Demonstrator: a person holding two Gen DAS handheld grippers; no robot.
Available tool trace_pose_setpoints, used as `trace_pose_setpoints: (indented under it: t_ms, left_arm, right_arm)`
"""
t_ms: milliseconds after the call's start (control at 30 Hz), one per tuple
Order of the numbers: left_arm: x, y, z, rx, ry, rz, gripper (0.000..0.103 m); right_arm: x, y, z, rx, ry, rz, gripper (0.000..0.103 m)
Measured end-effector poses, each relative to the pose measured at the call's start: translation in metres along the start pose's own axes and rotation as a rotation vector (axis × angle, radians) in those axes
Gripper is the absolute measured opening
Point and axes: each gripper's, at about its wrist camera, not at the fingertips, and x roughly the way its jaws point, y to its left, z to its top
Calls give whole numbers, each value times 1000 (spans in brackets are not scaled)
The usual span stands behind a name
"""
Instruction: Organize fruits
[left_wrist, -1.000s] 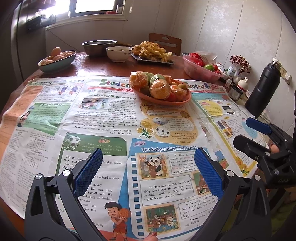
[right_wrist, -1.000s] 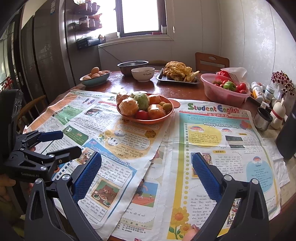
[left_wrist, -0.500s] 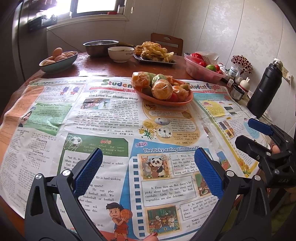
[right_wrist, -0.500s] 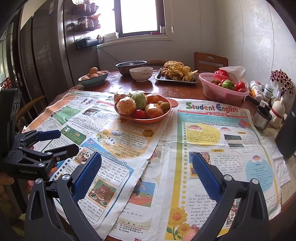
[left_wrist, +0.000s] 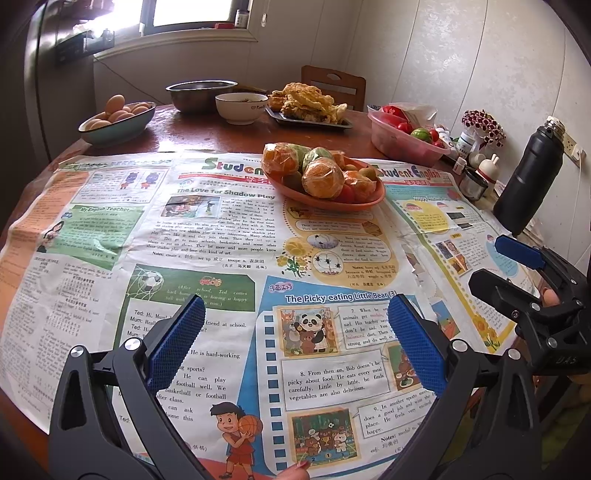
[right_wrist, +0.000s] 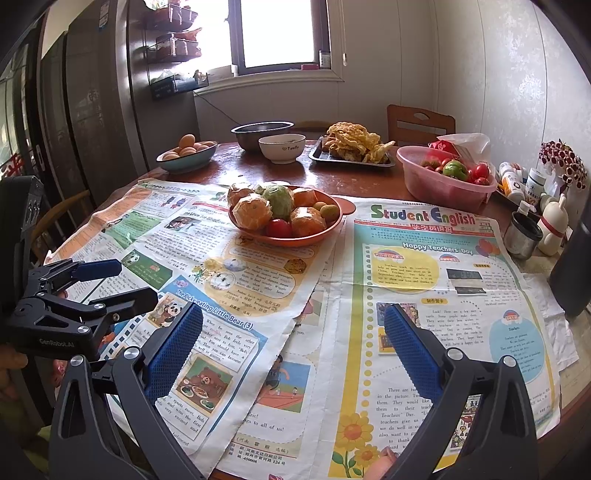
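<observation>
Currently we see both tools held low over the near edge of the counter (right_wrist: 369, 177), each with its blue pads spread wide apart and nothing between them. Left tool (left_wrist: 295, 332) hovers above the newspaper (left_wrist: 221, 236) over the panda comic panel; right tool (right_wrist: 293, 332) hovers above the seam where two newspaper sheets overlap. Each tool shows at the edge of the other's view, also apart and empty.

Fruit sits heaped on an orange plate (right_wrist: 295, 240) mid-counter, on the newspaper, well ahead of both tools: wrapped oranges (right_wrist: 253, 214), a green fruit (right_wrist: 280, 199), a red tomato (right_wrist: 279, 227), small kiwi-like pieces (right_wrist: 328, 212). A pink basin (right_wrist: 439, 184) to the right rear holds more red and green produce.

At the far side: bowl of eggs (right_wrist: 186, 155), steel bowl (right_wrist: 262, 133), white bowl (right_wrist: 282, 147), tray of fried food (right_wrist: 352, 146). A black flask (left_wrist: 528, 181) stands at right.
</observation>
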Motion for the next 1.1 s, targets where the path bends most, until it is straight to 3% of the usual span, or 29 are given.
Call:
trace_pose_setpoints:
  t_ms: [1100]
  left_arm:
    - [7,2,0,-4,14,3,93]
  right_arm:
    - [2,-1,-1,-4,4,-11,98]
